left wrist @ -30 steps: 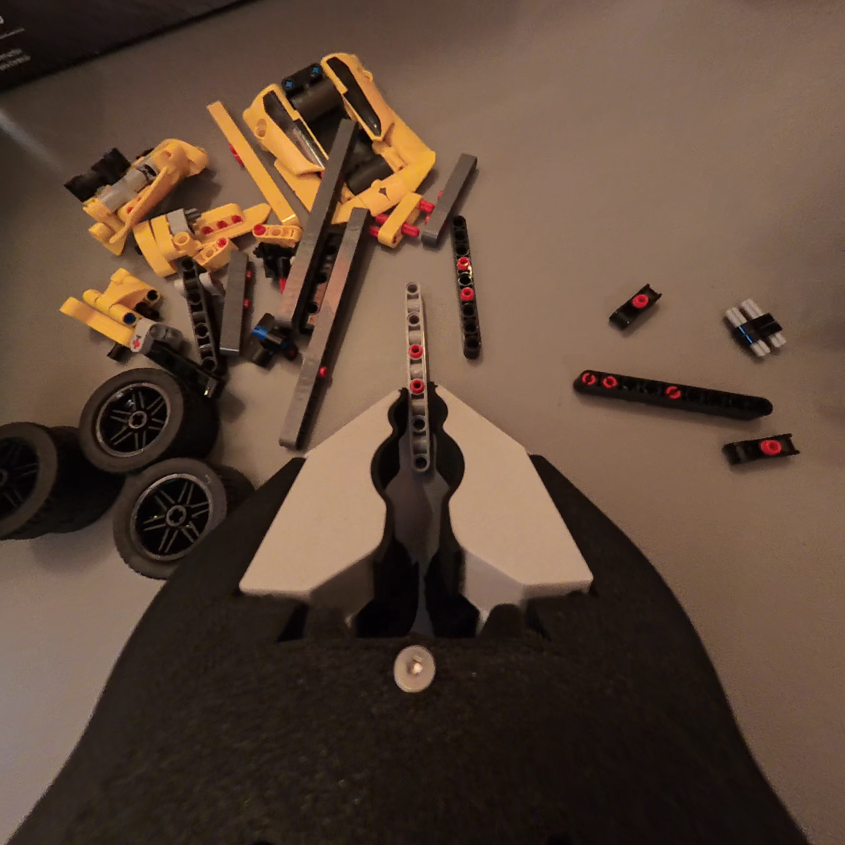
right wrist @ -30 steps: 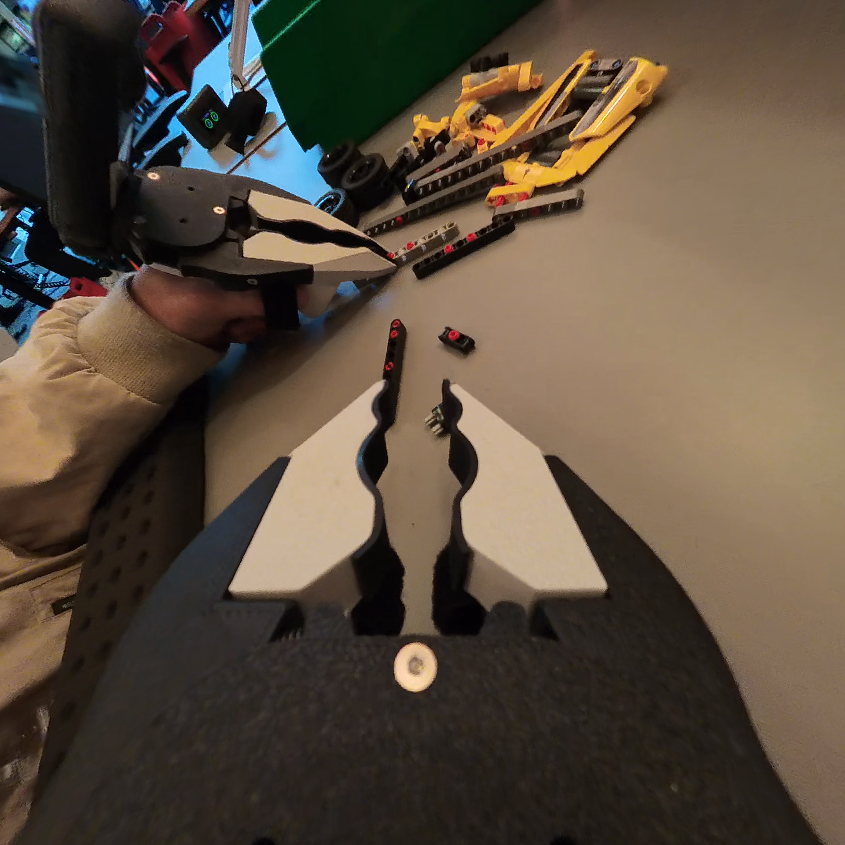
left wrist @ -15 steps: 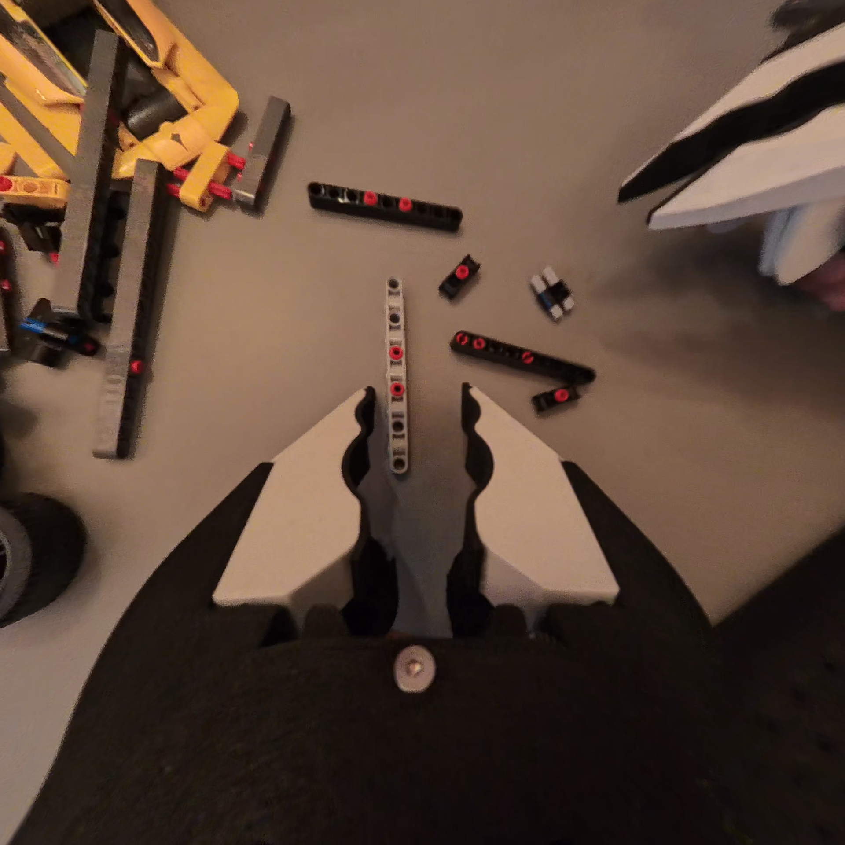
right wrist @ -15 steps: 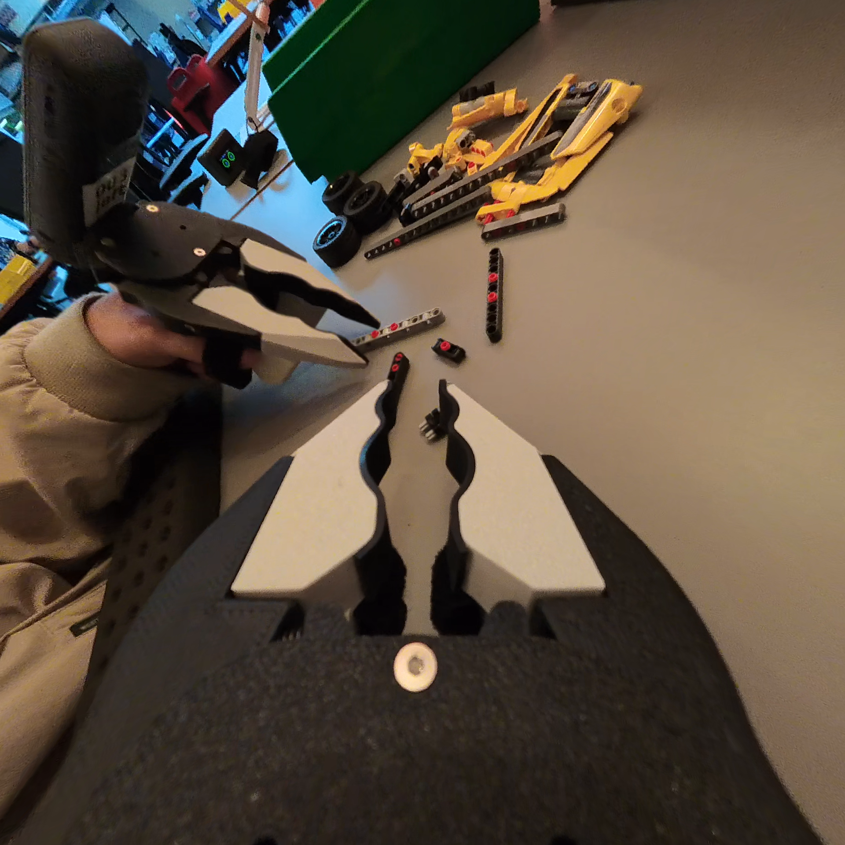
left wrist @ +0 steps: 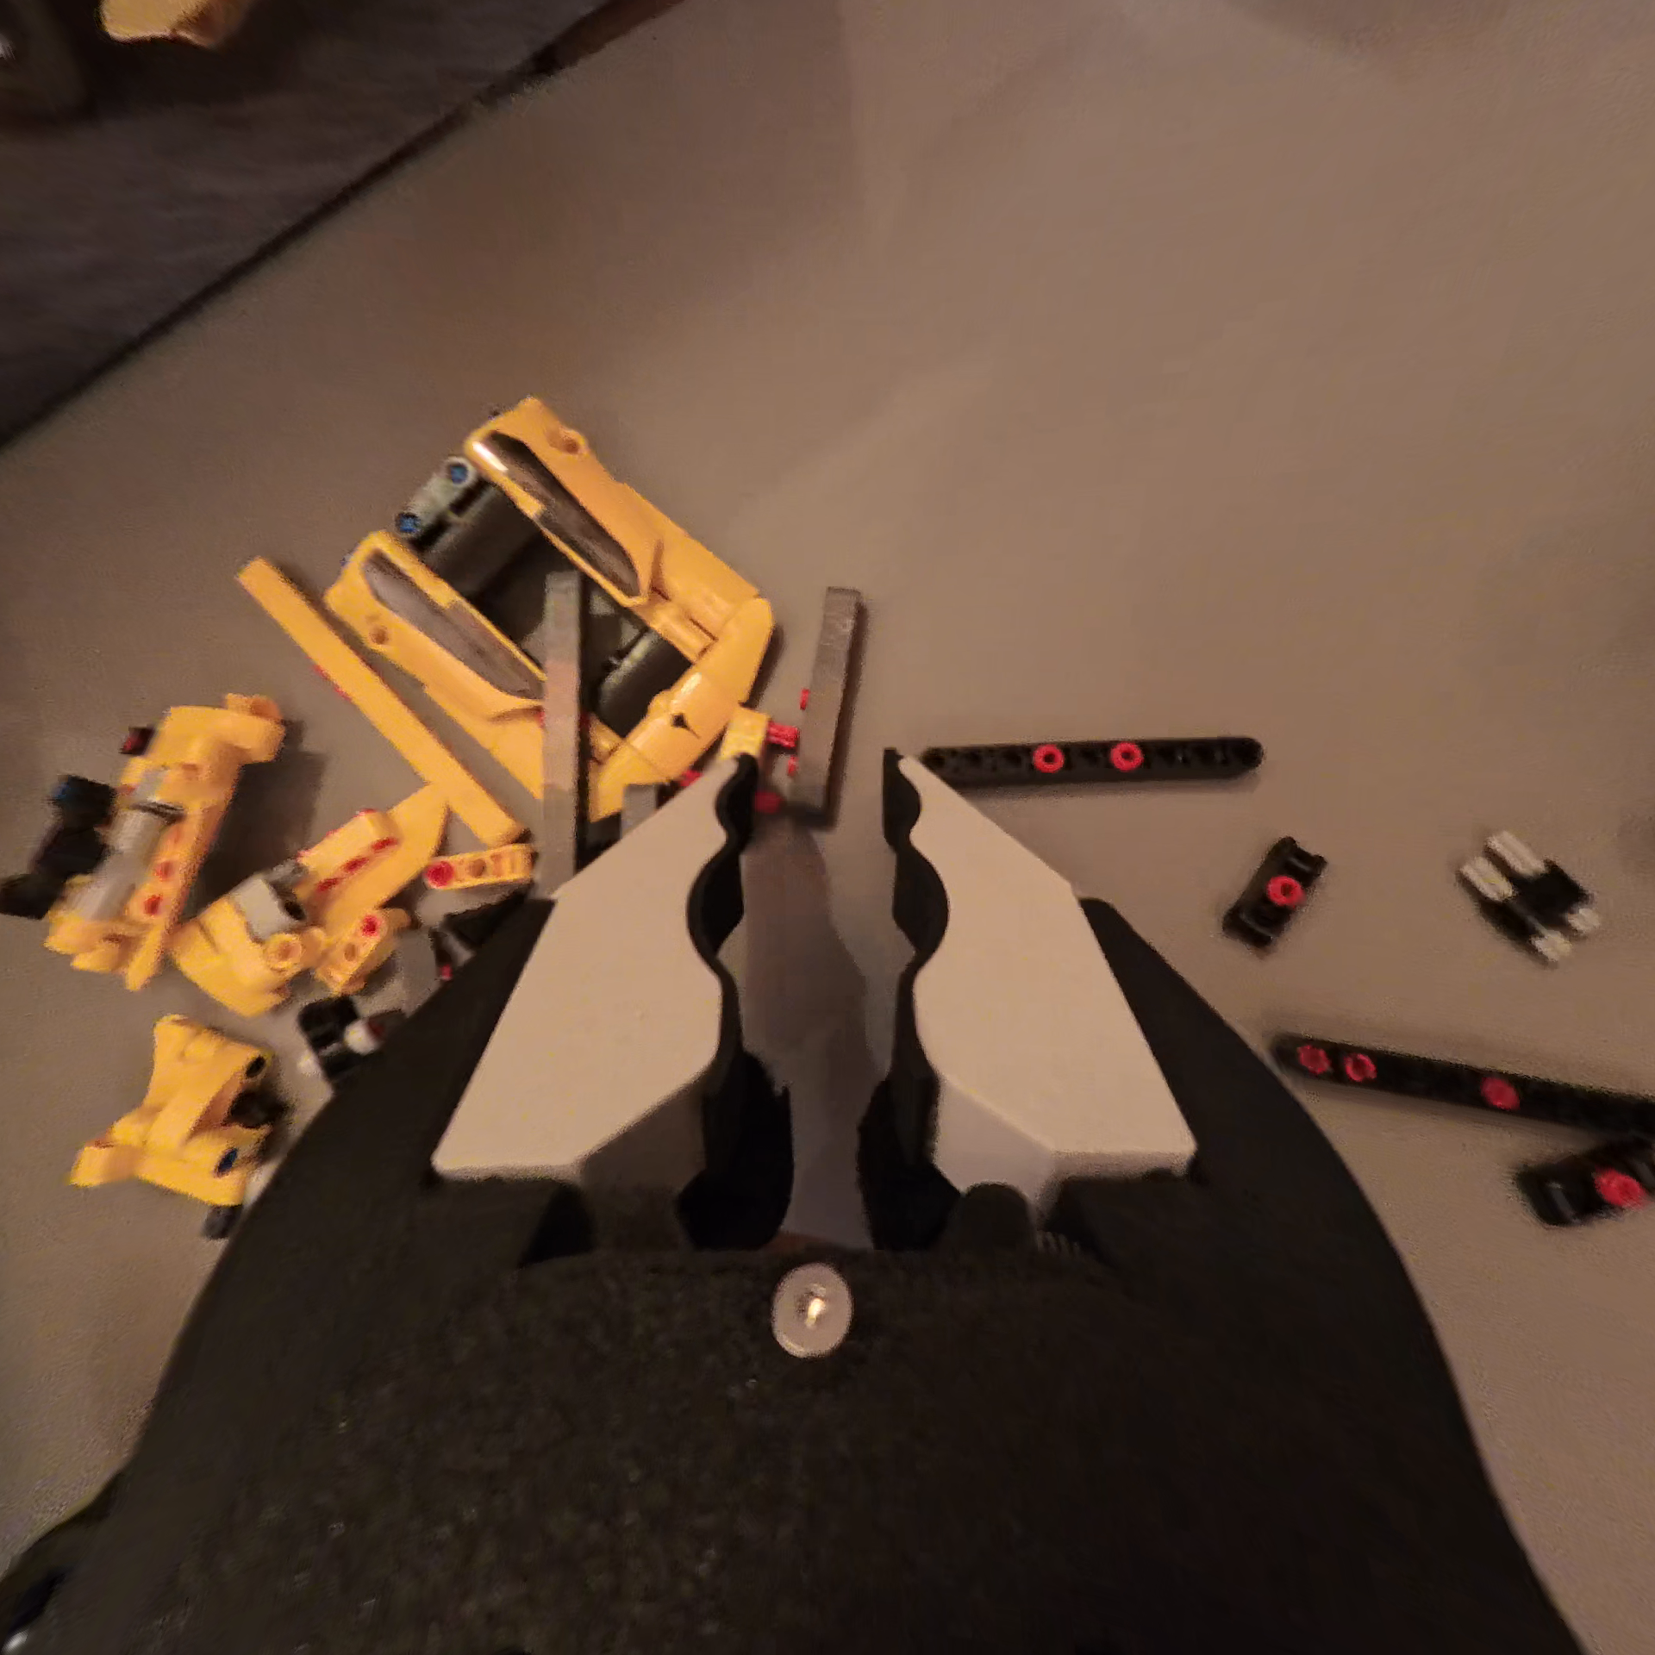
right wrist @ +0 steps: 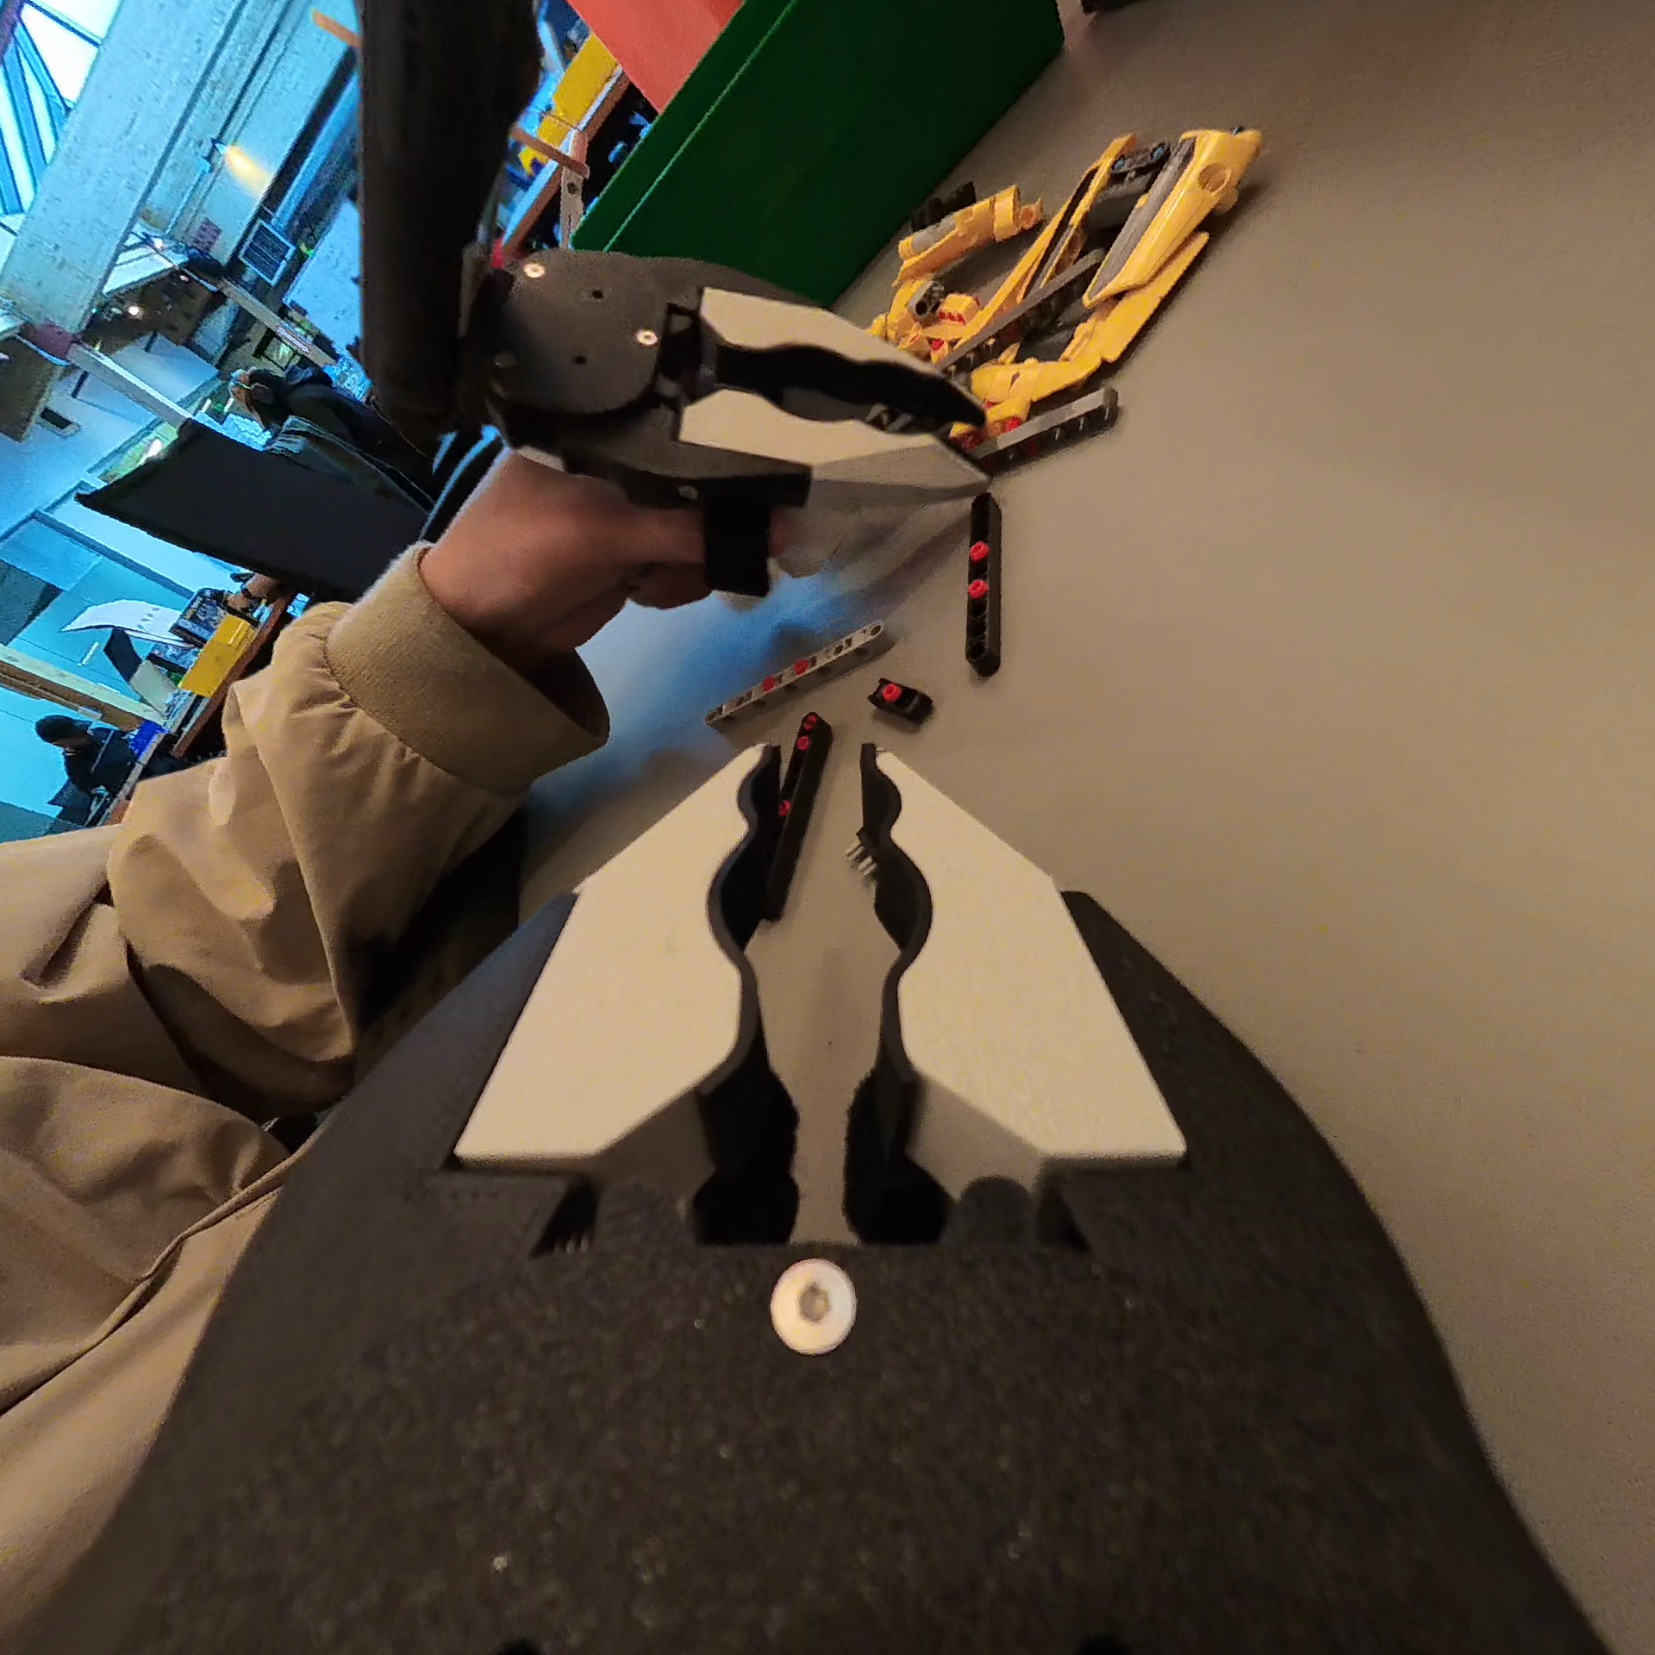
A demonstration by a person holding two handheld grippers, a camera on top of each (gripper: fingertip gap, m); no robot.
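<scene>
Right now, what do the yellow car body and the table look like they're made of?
Yellow car body: seemingly moulded plastic, glossy, with bright highlights on its curved panels. Table: smooth matte grey, possibly laminate; even tone, no grain, though the pictures leave it open.

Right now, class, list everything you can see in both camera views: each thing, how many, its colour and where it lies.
Table: one, grey, under everything.
Car body section: one, yellow with dark inserts, far middle of the left wrist view.
Small yellow assemblies: several, left of the car body section.
Long black beams: two with red pins, right of the left claw.
Short black connectors: two with one red pin each, among the beams.
Black-and-white connector: one, far right.
Light grey beam: one with red pins, beside the hand.
Green board: one, at the table's far edge.
Left claw: open, empty, tips near the yellow pile.
Right claw: open, empty, over a black beam.
Hand: one, beige sleeve, holding the left claw.
</scene>
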